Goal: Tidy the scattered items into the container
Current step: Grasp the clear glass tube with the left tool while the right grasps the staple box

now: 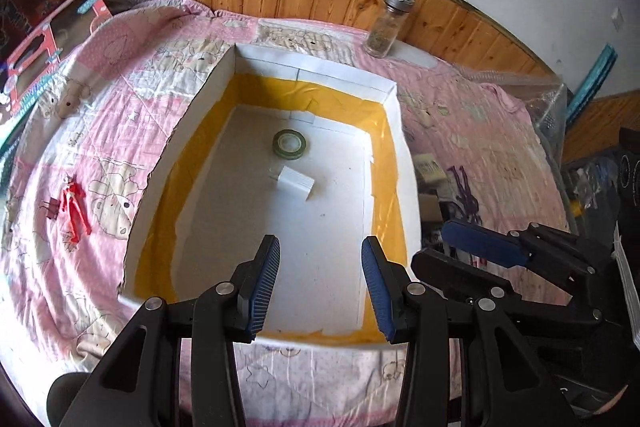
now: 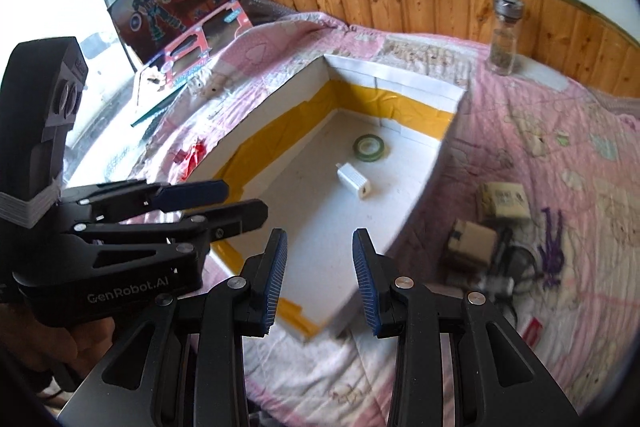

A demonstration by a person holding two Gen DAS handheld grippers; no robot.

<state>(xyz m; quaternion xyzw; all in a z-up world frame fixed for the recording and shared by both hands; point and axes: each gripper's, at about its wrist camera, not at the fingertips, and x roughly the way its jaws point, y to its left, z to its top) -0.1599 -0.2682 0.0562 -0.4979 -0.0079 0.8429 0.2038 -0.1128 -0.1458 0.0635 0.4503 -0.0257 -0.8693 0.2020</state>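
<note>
Hovering empty between picks, your left gripper [image 1: 320,283] and right gripper [image 2: 320,279] both stand apart above the container [image 1: 404,147]. Tape roll [image 1: 289,143] and charger [image 1: 297,183] lie inside. Reach the red figure [image 1: 74,207] at 9 o'clock.

**Hidden, cropped and blurred**

In the right wrist view the white box [image 2: 436,155] wall covers most of the red toy figure [image 2: 195,155], leaving only a red patch over its rim. Right of the box, the small cartons [image 2: 502,201] carry print too small to read, and the dark tangle [image 2: 508,263] beside them is smeared by blur; what it is cannot be told. The purple object [image 2: 552,251] is blurred as well. In the left wrist view the right tool [image 1: 460,247] overlaps that same clutter. The glass jar [image 1: 387,27] holds something grainy, not identifiable. The toy package [image 1: 44,39] is cut by the left edge. Both tools' handles run off the bottom edge.
</note>
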